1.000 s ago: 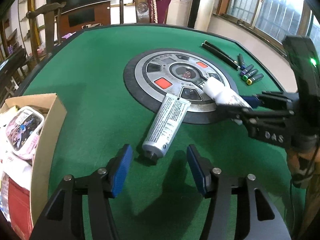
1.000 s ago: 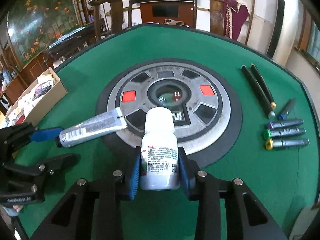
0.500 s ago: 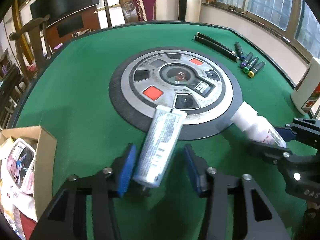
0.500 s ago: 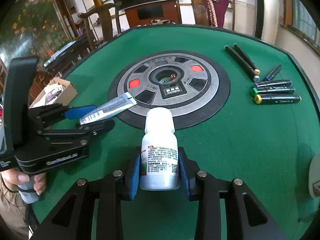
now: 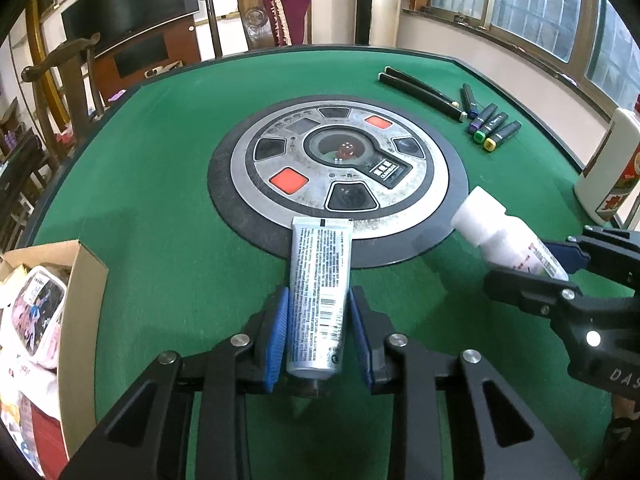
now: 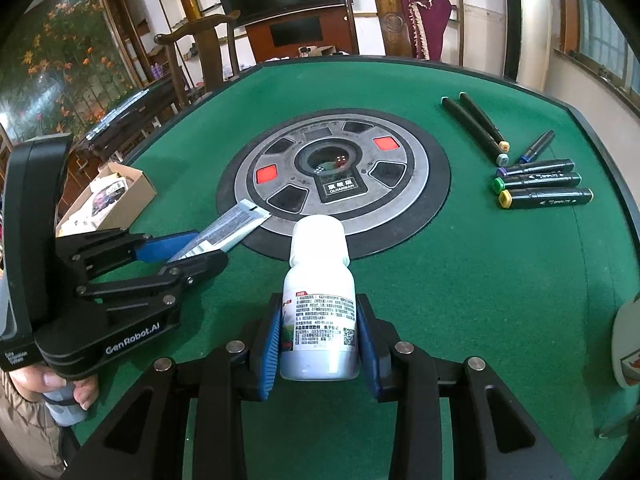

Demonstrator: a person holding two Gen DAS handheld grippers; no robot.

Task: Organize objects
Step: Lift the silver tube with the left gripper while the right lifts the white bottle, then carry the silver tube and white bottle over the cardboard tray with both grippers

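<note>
Left gripper fingers clamped on the grey tube, long axis running near-to-far, crimped end over the desk; cardboard box lies just left; right gripper fingers clamp the white bottle.

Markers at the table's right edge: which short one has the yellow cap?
The yellow-capped marker is the one at the near end of the row of three, nearest the right gripper. The green-capped marker and the purple-capped marker lie beyond it.

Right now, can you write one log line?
left hand-held gripper: shut on tube | right hand-held gripper: shut on white bottle | box: left
</note>
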